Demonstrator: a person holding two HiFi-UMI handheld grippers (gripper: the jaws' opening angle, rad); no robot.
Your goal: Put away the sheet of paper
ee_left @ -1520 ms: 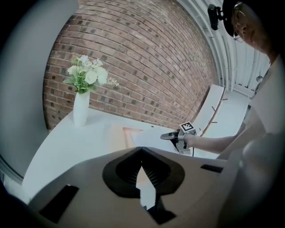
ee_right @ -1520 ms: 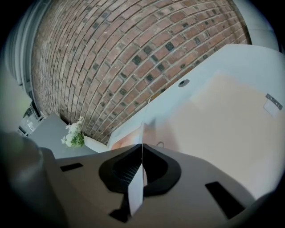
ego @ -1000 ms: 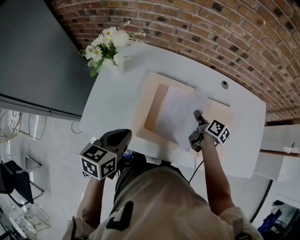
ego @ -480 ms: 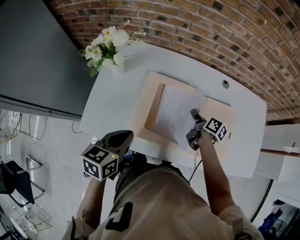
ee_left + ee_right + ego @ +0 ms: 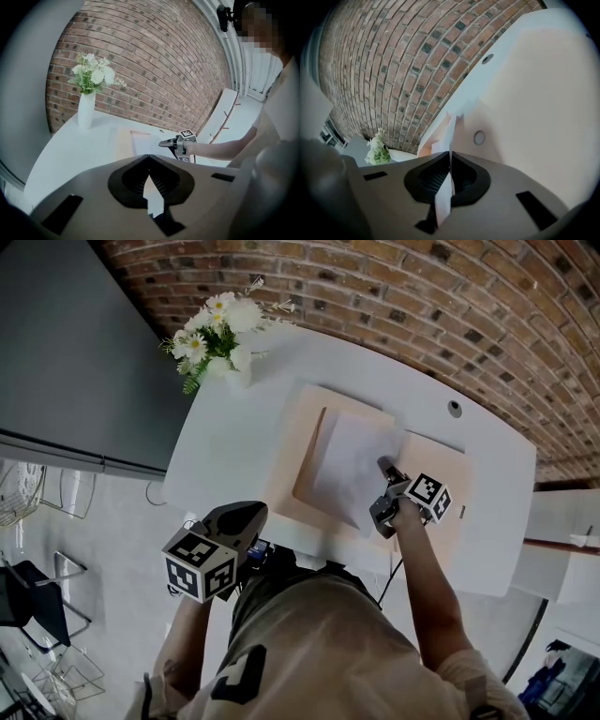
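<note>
The white sheet of paper [image 5: 349, 465] lies over the open beige folder [image 5: 298, 460] on the white table [image 5: 225, 427]. My right gripper [image 5: 383, 465] is shut on the sheet's near right edge. In the right gripper view the sheet [image 5: 451, 133] stands edge-on, pinched between the jaws of the right gripper [image 5: 450, 155]. My left gripper [image 5: 247, 513] hangs below the table's near edge, close to my body. In its own view the left gripper [image 5: 149, 158] is shut with nothing in it, and the right gripper [image 5: 165, 143] shows ahead over the sheet [image 5: 143, 144].
A white vase of flowers [image 5: 220, 334] stands at the table's far left corner. The folder's beige flap [image 5: 442, 465] with a round snap [image 5: 479, 137] lies to the right. A cable hole [image 5: 455, 409] sits near the brick wall [image 5: 450, 306].
My right gripper has drawn the sheet a little to the left over the folder. The left gripper has barely moved.
</note>
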